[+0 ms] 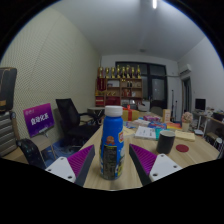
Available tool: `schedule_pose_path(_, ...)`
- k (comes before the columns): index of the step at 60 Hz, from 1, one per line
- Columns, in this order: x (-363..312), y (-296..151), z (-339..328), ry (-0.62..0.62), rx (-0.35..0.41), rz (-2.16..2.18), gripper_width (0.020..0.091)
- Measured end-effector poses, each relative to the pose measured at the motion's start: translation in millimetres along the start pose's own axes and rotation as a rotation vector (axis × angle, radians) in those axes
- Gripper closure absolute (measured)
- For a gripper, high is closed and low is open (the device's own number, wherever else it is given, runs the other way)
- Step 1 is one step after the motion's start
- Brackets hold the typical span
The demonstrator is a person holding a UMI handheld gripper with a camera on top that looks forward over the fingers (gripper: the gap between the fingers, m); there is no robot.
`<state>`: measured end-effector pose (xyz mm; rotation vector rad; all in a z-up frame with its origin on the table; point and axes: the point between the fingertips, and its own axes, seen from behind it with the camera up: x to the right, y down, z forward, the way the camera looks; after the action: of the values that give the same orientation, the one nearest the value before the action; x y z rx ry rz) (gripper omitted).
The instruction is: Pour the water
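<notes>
Gripper [112, 165] fingers flank the upright water bottle [112, 142] on the wooden table [150, 160] — whether the pads press it cannot be told. A dark cup [166, 141] (probably the pouring target) stands nearby, beyond the right finger — within reach.

Bottle [112, 146] base hidden below the claw [112, 166]; label print and shelf items [122, 73] too small to read.

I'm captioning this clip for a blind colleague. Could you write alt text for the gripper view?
A blue-labelled bottle with a white cap stands upright on a wooden table between the gripper's open fingers, a gap at each side. Beyond the fingers, a dark cup stands on the table, with office chairs and a shelf further back.
</notes>
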<state>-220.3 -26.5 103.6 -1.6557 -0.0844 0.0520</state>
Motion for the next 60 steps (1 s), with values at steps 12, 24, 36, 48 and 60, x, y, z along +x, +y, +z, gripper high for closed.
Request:
schedule_pose_path(12,-3,12,50,0.018,-0.013,-0.059,0.0311)
schedule_pose_path(24,5,15,80,0.032,0.0,0.028,0.049)
schedule_pose_path(36,-1,28,89,-0.056,-0.076,0.125,0.0515)
schedule_pose_path(48,1,14,90,-0.107,-0.03,0.094,0.0599)
schedule_pose_path(60,41,-116,75,-0.064,0.314,0.002,0.0601)
